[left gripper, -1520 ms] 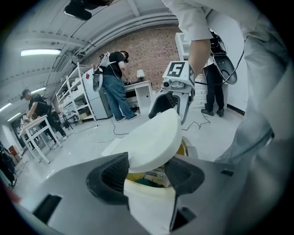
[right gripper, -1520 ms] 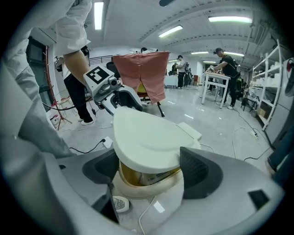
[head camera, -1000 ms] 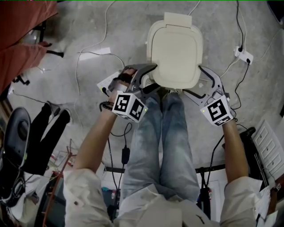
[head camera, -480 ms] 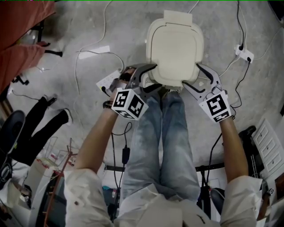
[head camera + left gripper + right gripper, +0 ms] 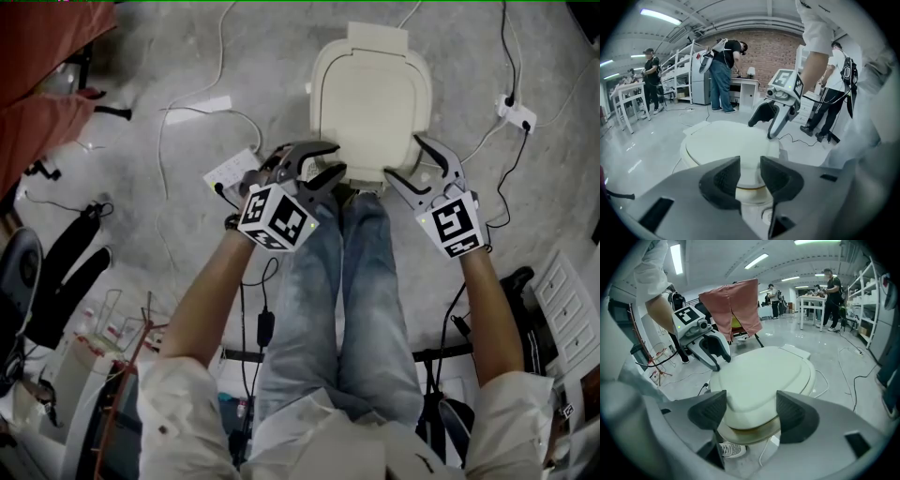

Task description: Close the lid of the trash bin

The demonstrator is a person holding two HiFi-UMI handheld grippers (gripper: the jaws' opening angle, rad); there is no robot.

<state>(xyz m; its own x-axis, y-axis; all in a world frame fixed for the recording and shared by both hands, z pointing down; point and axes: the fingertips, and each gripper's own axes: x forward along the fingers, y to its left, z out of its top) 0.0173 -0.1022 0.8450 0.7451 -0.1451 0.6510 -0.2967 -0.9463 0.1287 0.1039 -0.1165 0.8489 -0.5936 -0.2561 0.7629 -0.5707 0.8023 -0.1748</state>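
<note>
The cream trash bin (image 5: 370, 103) stands on the floor in front of the person's knees, its lid (image 5: 373, 89) lying flat on top. My left gripper (image 5: 330, 161) sits at the bin's near left corner. Its jaws are closing to a narrow gap with nothing between them. In the left gripper view (image 5: 750, 176) the lid (image 5: 726, 145) lies just beyond the pads. My right gripper (image 5: 405, 159) sits at the near right corner, jaws wide but closing. In the right gripper view (image 5: 751, 413) the lid's near edge (image 5: 764, 376) shows beyond the gap, untouched.
Cables and a power strip (image 5: 225, 173) lie on the concrete floor left of the bin, and another strip (image 5: 516, 117) lies at the right. The person's jeans (image 5: 347, 281) fill the middle. Red cloth (image 5: 47, 66) hangs at upper left. Other people stand in the background (image 5: 724, 75).
The left gripper's jaws have narrowed sharply and it rolled a little. The right jaws narrowed slightly. The lid stays down. Black-clad legs at the left edge moved away.
</note>
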